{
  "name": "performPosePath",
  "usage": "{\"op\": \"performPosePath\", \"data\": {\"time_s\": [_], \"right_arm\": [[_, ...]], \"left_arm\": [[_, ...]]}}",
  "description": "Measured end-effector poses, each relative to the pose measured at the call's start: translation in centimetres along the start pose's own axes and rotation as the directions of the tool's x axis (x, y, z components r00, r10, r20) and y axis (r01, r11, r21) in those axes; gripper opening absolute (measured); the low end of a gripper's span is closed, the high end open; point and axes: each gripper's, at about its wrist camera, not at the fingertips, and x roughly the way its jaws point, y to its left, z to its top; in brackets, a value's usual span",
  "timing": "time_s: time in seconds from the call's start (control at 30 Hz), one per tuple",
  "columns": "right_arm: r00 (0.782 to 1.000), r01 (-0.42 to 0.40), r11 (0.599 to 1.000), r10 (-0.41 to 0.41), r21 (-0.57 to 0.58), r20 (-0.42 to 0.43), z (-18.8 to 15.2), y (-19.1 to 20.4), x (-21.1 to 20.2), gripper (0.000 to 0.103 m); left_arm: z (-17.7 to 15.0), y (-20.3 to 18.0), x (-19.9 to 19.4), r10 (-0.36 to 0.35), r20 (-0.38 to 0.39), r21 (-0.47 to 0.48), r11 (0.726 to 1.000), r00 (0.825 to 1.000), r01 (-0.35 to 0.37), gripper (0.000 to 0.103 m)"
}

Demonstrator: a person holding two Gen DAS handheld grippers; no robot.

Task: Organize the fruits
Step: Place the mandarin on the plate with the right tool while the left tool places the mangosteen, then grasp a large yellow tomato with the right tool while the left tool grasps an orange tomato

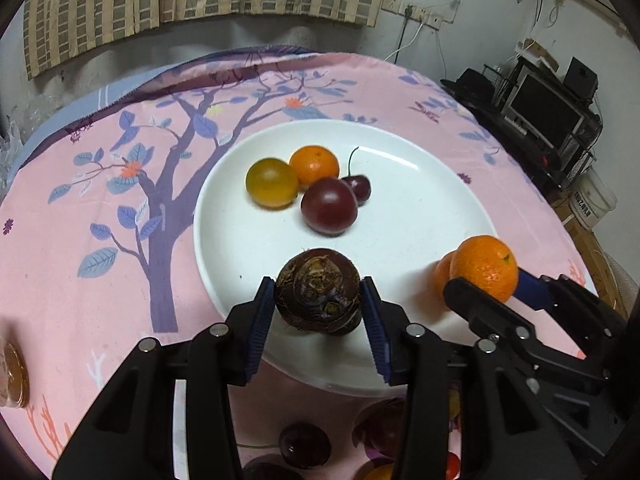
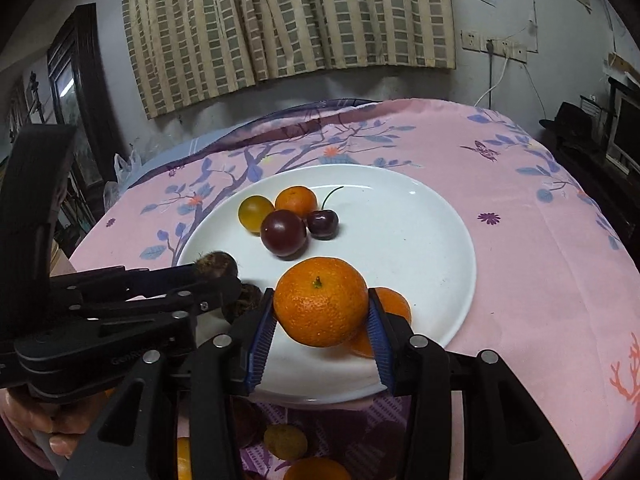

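Note:
A white plate (image 1: 420,208) (image 2: 432,240) lies on the pink cloth. On it sit a yellow tomato (image 1: 272,182) (image 2: 255,212), a small orange (image 1: 315,164) (image 2: 296,201), a dark red tomato (image 1: 329,205) (image 2: 284,233) and a cherry (image 1: 359,187) (image 2: 322,224). My left gripper (image 1: 318,308) (image 2: 224,276) is shut on a dark brown water chestnut (image 1: 318,288) (image 2: 216,263) over the plate's near rim. My right gripper (image 2: 320,320) (image 1: 496,292) is shut on a mandarin (image 2: 320,306) (image 1: 485,266) above the plate's near part.
Loose fruits lie on the cloth below the grippers: dark ones (image 1: 304,444) and orange and yellow ones (image 2: 285,440). A round brown thing (image 1: 12,376) sits at the left edge. Curtains and a wall stand behind the table; shelves with a monitor (image 1: 548,108) stand at right.

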Motion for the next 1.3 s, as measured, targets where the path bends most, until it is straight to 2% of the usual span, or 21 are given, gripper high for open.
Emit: {"op": "performPosePath", "data": {"time_s": [0.03,0.1,0.2,0.37,0.43,0.5,0.63,0.7,0.83,1.1,1.23,1.3], "right_arm": [[1.0,0.009,1.0,-0.009,-0.005,0.012,-0.1,0.0,-0.3,0.05],[0.999,0.009,1.0,-0.009,0.006,0.04,0.0,-0.4,-1.3,0.051],[0.997,-0.032,0.999,0.029,0.04,0.074,-0.1,-0.9,-3.2,0.055],[0.993,-0.044,0.999,0.041,0.027,0.11,-1.7,-0.2,-6.0,0.057],[0.992,-0.083,0.996,0.081,0.018,0.094,-3.1,0.5,-6.7,0.057],[0.992,-0.104,0.995,0.104,-0.006,0.07,-4.5,1.6,-7.1,0.057],[0.99,-0.141,0.984,0.141,-0.11,-0.001,-7.0,5.1,-7.3,0.057],[0.99,-0.141,0.974,0.14,-0.175,-0.02,-7.8,6.8,-7.2,0.057],[0.992,-0.122,0.957,0.111,-0.263,-0.059,-9.0,9.1,-6.5,0.057],[0.994,-0.068,0.952,0.039,-0.298,-0.101,-9.0,9.8,-4.1,0.045],[0.996,-0.008,0.935,-0.026,-0.354,-0.091,-9.3,10.7,-3.6,0.045],[0.995,0.013,0.932,-0.047,-0.363,-0.086,-9.3,10.8,-3.5,0.039]], "left_arm": [[0.0,-0.1,-0.2,0.025,0.009,0.003,1.0,1.0,-0.025,0.053],[0.0,-0.2,-1.3,0.052,0.04,0.004,0.999,0.998,-0.052,0.071],[0.2,0.1,-4.2,0.034,0.095,-0.008,0.999,0.995,-0.034,0.084],[-1.5,1.1,-9.5,0.068,0.203,0.02,0.997,0.977,-0.074,0.096],[-3.1,2.4,-10.3,0.07,0.208,0.027,0.997,0.976,-0.077,0.097],[-4.6,3.7,-10.1,0.088,0.182,0.014,0.996,0.979,-0.092,0.097],[-7.2,6.7,-9.7,0.118,0.12,-0.062,0.992,0.986,-0.111,0.097],[-7.8,7.3,-10.0,0.12,0.118,-0.081,0.991,0.986,-0.111,0.097],[-8.7,7.8,-10.6,0.118,0.119,-0.098,0.989,0.986,-0.107,0.097],[-9.2,7.3,-10.8,0.119,0.111,-0.081,0.991,0.987,-0.11,0.097],[-9.1,8.0,-11.1,0.118,0.114,-0.108,0.989,0.986,-0.105,0.097],[-9.0,8.4,-11.1,0.123,0.109,-0.124,0.986,0.986,-0.11,0.097]]}}
